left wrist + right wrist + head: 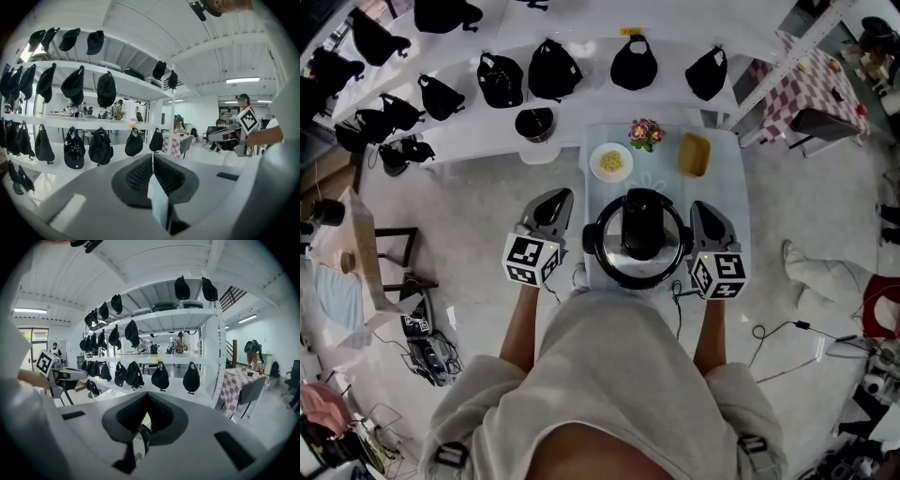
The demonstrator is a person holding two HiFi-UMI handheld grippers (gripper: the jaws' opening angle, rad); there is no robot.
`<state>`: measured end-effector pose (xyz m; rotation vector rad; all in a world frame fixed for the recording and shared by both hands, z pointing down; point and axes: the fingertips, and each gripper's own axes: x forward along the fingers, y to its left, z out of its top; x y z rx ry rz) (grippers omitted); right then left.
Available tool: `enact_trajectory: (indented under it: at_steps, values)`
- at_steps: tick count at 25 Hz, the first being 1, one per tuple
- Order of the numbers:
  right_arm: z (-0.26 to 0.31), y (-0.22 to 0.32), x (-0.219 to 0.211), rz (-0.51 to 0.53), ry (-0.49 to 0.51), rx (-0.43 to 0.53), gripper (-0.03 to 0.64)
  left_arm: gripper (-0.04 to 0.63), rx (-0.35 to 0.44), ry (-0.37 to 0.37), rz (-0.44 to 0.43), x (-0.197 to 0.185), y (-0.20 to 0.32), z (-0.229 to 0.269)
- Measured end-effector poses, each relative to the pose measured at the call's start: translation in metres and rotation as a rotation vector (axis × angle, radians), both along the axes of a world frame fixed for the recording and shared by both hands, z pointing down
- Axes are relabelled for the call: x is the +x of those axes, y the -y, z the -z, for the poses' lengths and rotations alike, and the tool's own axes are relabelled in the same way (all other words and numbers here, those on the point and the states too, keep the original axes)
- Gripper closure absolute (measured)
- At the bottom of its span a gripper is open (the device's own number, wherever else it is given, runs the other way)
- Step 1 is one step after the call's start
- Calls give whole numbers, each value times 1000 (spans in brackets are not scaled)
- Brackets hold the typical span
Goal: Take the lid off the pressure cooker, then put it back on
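Observation:
The pressure cooker (639, 239) stands on a small pale table (727, 169) right in front of me, with its lid and black handle (640, 223) on top. My left gripper (560, 200) hovers just left of the cooker, off the table's left edge, jaws shut and empty. On the cooker's right side my right gripper (703, 210) is also shut with nothing held. In the left gripper view the dark pads (140, 176) meet at the left gripper (152, 161). The right gripper (147, 401) in its own view is likewise closed.
Behind the cooker on the table are a white plate of yellow food (611, 161), a small flower pot (645, 132) and a yellow dish (694, 155). White shelves hung with black caps (553, 70) run along the back. A checked table (811, 84) stands far right, a chair (394, 262) left.

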<state>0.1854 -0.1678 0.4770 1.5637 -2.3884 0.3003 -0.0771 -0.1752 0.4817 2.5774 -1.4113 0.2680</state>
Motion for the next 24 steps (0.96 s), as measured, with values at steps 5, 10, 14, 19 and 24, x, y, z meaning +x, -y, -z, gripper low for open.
enact_trajectory:
  at_steps: [5,10,14,19,24]
  values:
    - [-4,1,-4,9,-3,-4,617,580,1,-1,-4,3,0,-1]
    - [-6,1,-5,9,-6,-10,617,580,-3,1,-8,3,0,-2]
    - [-7,1,-5,9,-6,-12,617,580,-3,0,-11,5,1,-3]
    - [-8,3,-4,9,-9,-14,617,580,-2,0,-11,6,3,-3]
    - [-10,3,-4,12,-16,-18,617,580,-2,2,-10,7,3,-2]
